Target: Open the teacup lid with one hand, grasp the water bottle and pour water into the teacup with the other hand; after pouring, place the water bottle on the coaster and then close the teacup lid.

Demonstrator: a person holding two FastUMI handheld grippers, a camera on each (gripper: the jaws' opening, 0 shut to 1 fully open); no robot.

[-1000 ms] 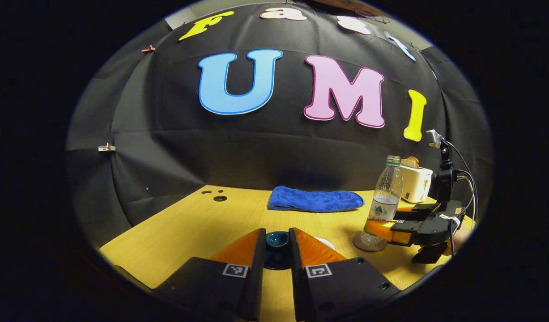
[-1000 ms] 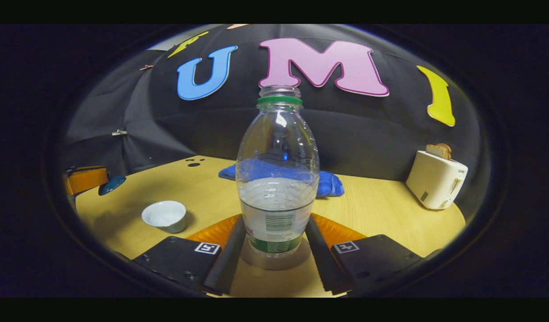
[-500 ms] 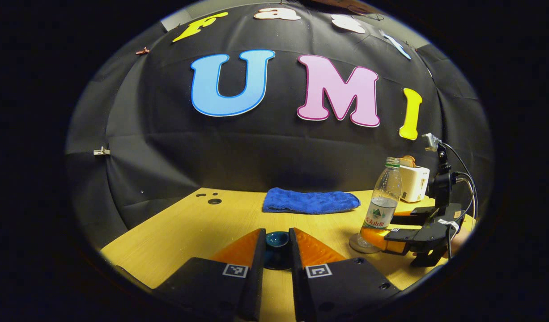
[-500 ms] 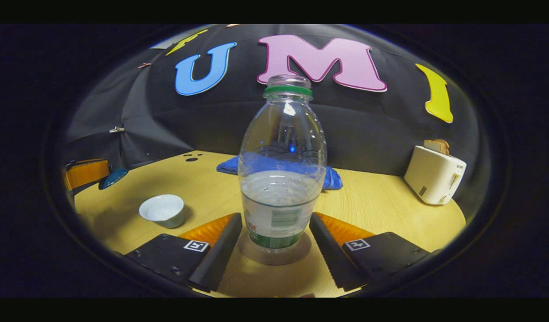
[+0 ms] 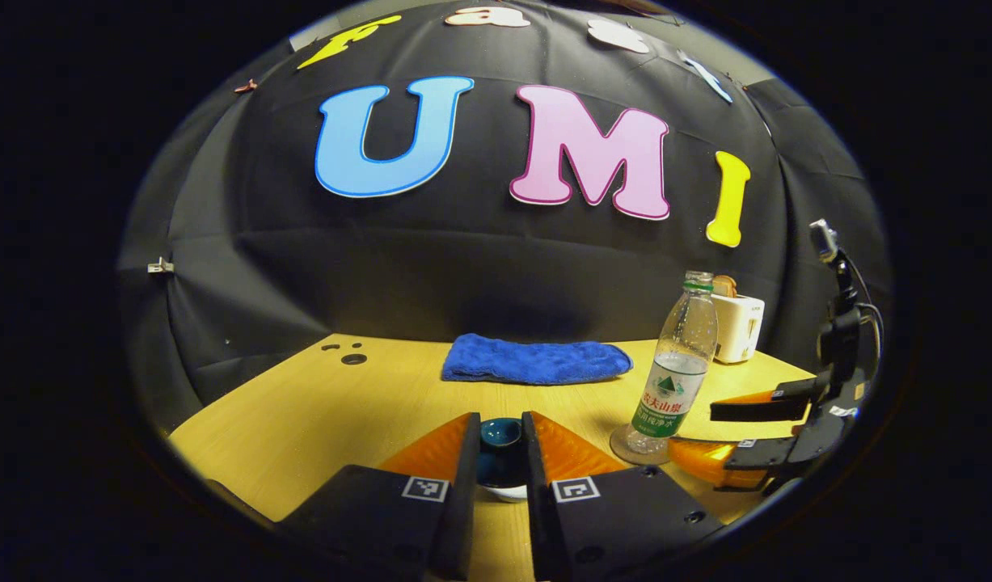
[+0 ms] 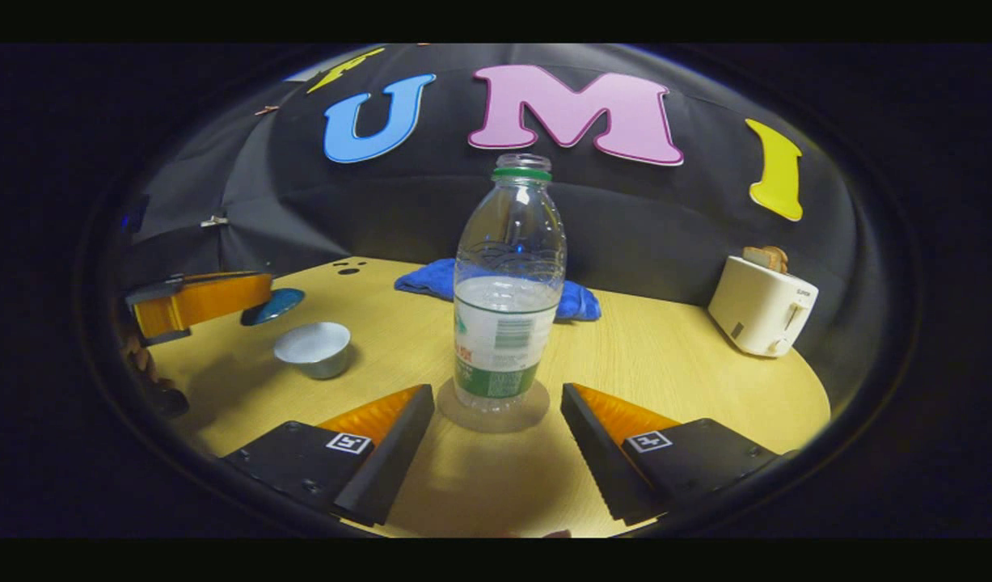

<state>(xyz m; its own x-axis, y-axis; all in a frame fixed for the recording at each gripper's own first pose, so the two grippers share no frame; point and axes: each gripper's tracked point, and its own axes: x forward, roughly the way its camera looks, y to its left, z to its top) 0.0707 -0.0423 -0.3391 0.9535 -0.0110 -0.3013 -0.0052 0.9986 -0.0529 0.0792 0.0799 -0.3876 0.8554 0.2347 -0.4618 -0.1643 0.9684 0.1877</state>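
Right tongs (image 6: 496,436): spread wide, empty, both fingers clear of the water bottle (image 6: 508,283). Bottle upright on the round coaster (image 6: 493,408), just ahead of the tips, uncapped, roughly half full. Seen from the left gripper view as the far tongs (image 5: 734,432), fingers parted beside the bottle (image 5: 677,356) and not touching it.

Left tongs (image 5: 500,457): closed on the dark teal teacup lid (image 5: 501,436), both fingers pressing its sides, lid lifted off the tabletop (image 5: 318,412). From the right gripper view, same tongs (image 6: 196,299) at left with the lid (image 6: 273,307) held above and just beyond the open teacup (image 6: 314,347).

Step in hand, by judgement: bottle placement on the coaster complete; lid closing due next. Next move calls for carrying the lid over the cup's mouth, levelling it, lowering until seated on the rim, then releasing. Right tongs best kept away from the bottle to avoid tipping it.

Farther out: blue cloth (image 6: 496,287) behind the bottle, white toaster (image 6: 762,307) with bread at far right.
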